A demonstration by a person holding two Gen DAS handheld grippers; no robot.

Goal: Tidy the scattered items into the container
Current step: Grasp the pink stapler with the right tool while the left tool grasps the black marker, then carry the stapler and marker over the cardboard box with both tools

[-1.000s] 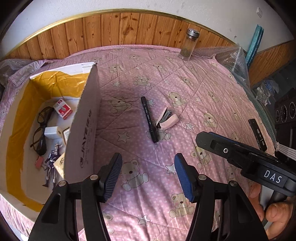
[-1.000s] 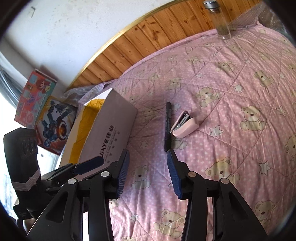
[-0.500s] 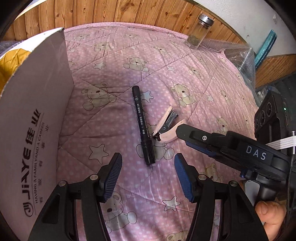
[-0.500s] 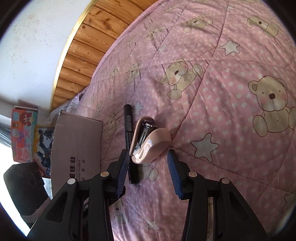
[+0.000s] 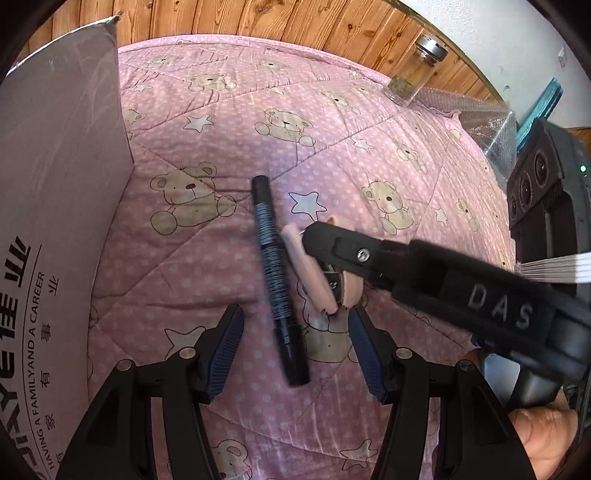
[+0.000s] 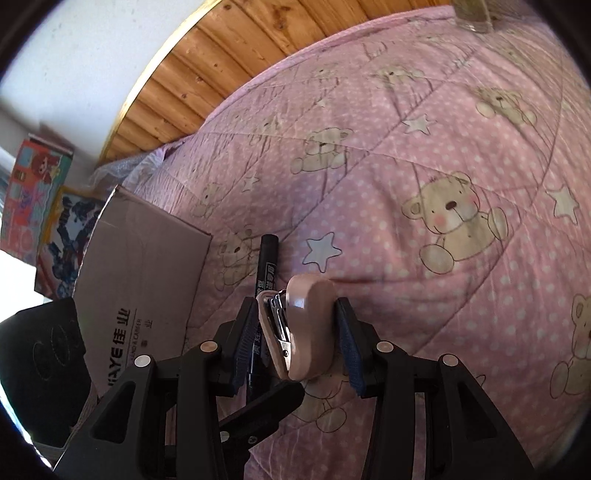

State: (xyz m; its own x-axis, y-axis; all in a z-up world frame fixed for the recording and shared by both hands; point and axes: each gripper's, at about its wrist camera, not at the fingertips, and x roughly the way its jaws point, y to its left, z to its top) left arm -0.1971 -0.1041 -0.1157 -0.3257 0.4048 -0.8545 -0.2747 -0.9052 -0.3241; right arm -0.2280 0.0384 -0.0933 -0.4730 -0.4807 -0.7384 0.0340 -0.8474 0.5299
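Observation:
A black marker point(image 5: 275, 271) lies on the pink bear quilt point(image 5: 332, 122). Its near end sits between the fingers of my left gripper point(image 5: 295, 350), which is open and low over the quilt. Just right of the marker lies a pink stapler point(image 5: 308, 271), its jaws slightly apart. My right gripper point(image 6: 297, 332) is open around the stapler point(image 6: 306, 328), one pad close on each side. I cannot tell whether the pads touch it. The marker point(image 6: 269, 266) shows just past the left pad. The cardboard box point(image 5: 55, 192) stands at the left, its inside hidden.
A glass jar point(image 5: 417, 70) with a metal lid stands at the quilt's far edge against the wooden panelling point(image 5: 258, 18). Bubble wrap point(image 5: 487, 125) lies at the far right. A hand point(image 5: 543, 435) holds the right gripper's handle. Colourful toy boxes point(image 6: 33, 184) stand beyond the box point(image 6: 140, 288).
Both grippers have moved forward and down. The left now has the marker's end between its fingers, and the right has slid around the stapler. The box's inside has left the view.

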